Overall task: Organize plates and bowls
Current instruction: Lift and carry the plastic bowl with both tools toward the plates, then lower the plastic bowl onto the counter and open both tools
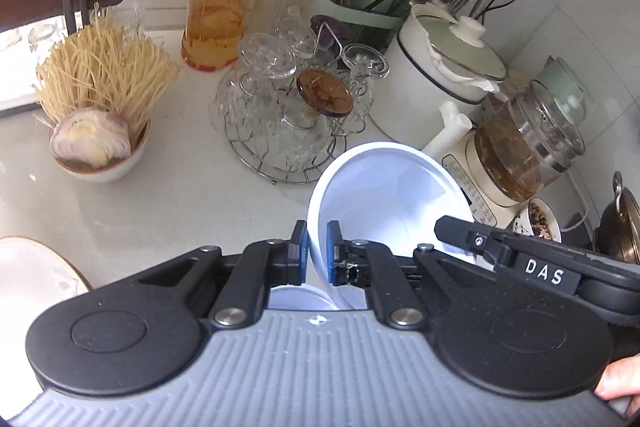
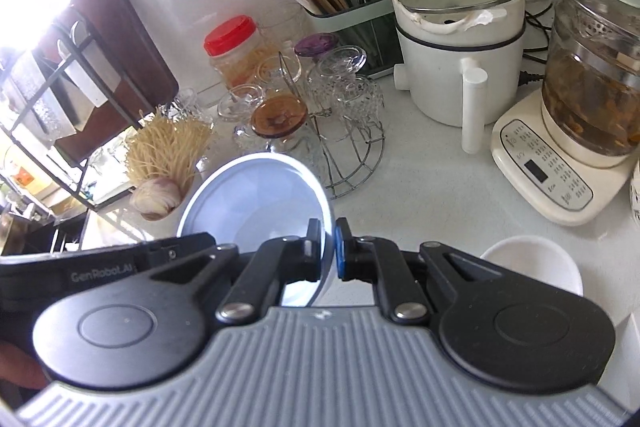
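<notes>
Both grippers clenched on one white bowl: left gripper [image 1: 317, 251] pinching the rim at its near-left edge, right gripper [image 2: 328, 251] pinching the opposite rim, blue pads [image 1: 332, 251] pressed flat against thin wall. Bowl [image 1: 384, 195] held tilted above the counter [image 1: 168, 211], mouth turned toward the left camera, clear of everything beneath, with another pale dish showing just under it in the left view. Likely glazed ceramic or melamine, so stiff, smooth and slippery at the lip; probably light enough for a rim pinch, yet chip-prone if knocked. Best hold judged to be exactly this: two opposed points on the rim, pads well over the lip. Small white bowl [image 2: 532, 263] low right, on the counter near the right gripper; plate [image 1: 36, 279] edge low left. Further out, bowl of noodles [image 1: 104, 79] with an onion half, then wire rack [image 1: 280, 131] of upturned glasses just beyond the held bowl: a fragile neighbour worth wide berth. Behind that, red-lidded jar [image 1: 218, 11], white pot [image 2: 456, 43], kettle [image 2: 592, 87] on its base, chopstick caddy [image 2: 356, 3] against the tiled wall.
</notes>
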`<state>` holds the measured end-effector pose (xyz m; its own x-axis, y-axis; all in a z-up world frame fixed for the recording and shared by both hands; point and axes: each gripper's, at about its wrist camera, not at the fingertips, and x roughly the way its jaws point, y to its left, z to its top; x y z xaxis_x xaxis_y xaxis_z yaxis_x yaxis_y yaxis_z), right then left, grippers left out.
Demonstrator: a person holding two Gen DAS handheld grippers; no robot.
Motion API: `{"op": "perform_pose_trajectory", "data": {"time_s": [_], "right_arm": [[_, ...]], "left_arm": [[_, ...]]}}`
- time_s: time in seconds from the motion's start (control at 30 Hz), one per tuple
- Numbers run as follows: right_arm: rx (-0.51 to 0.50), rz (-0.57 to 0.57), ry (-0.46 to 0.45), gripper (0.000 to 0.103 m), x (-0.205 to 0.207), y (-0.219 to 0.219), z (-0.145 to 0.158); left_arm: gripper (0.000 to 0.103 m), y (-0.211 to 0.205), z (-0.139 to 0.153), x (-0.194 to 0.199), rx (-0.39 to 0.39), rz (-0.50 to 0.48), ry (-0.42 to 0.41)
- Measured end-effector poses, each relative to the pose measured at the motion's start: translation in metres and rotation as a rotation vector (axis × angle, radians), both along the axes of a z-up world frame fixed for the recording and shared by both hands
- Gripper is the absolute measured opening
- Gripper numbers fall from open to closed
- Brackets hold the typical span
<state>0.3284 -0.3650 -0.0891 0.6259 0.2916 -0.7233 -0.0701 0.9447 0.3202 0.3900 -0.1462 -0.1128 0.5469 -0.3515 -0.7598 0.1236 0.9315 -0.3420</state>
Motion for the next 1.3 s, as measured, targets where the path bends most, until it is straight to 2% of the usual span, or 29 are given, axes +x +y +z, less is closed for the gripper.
{"op": "perform_pose_trajectory", "data": {"time_s": [0.3,0.87,1.3], "right_arm": [[0.039,-0.076,0.076,0.01,-0.019,0.014,-0.014],[0.06,-0.04,0.283,0.012,-0.025,0.03,-0.062],[0.087,-0.049,0.316,0.012,-0.023,0.027,-0.074]], "left_arm": [[0.009,0.02,-0.016,-0.014,-0.02,-0.031,0.03],[0.01,0.028,-0.061,-0.027,0.072,-0.034,0.164],[0.01,0.026,-0.074,-0.022,0.098,-0.041,0.221]]}}
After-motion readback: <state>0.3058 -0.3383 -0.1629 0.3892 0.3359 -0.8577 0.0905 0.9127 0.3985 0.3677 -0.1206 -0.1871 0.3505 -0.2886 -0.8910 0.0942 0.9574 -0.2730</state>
